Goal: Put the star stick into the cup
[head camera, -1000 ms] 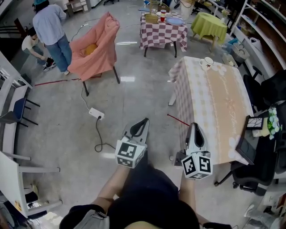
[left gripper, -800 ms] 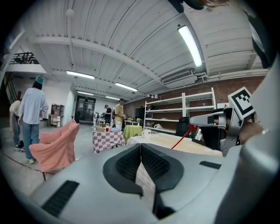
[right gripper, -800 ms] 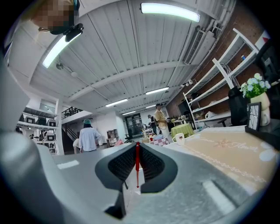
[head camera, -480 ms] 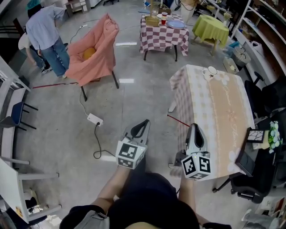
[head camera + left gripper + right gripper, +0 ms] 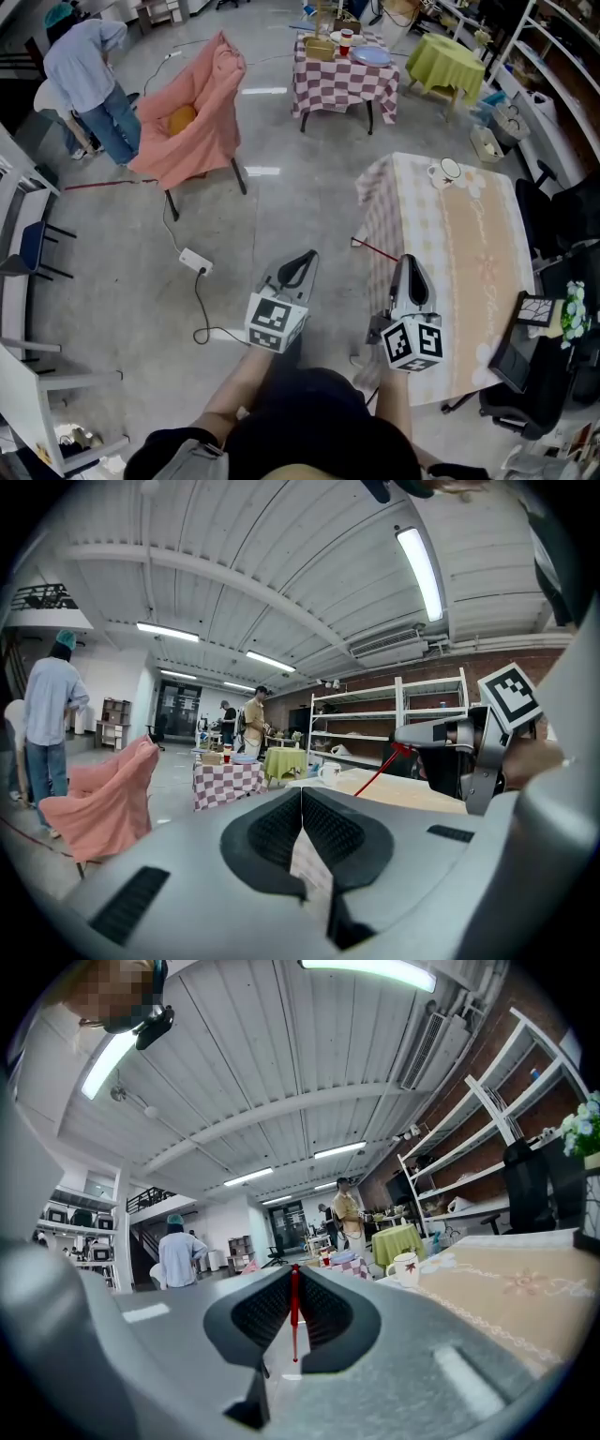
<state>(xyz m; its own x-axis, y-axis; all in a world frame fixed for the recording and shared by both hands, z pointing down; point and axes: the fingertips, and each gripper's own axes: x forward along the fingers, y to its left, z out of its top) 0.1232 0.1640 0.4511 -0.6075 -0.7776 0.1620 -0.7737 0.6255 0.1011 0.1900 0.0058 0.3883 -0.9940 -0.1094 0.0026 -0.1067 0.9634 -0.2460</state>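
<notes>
A thin red stick (image 5: 375, 251) is pinched in my right gripper (image 5: 408, 261), and its free end pokes out to the left over the floor. In the right gripper view the stick (image 5: 294, 1309) stands upright between the closed pads; no star shows. The white cup (image 5: 448, 171) sits at the far end of the table with the beige and checked cloth (image 5: 469, 253). It is also in the right gripper view as the cup (image 5: 405, 1267), ahead and to the right. My left gripper (image 5: 302, 257) is level beside the right one, shut and empty, its jaws meeting at the left gripper (image 5: 302, 792).
A chair draped in pink cloth (image 5: 192, 117) stands at the back left, with a person (image 5: 94, 75) bent over beyond it. A checked table (image 5: 345, 70) and a green table (image 5: 439, 56) lie further back. A power strip with cable (image 5: 194, 262) lies on the floor. Black office chairs (image 5: 562, 234) line the right.
The table with the cup has slid lower in the head view and nearer. Both grippers keep their places in the view, the red stick still pinched. The person at the back left has shifted.
</notes>
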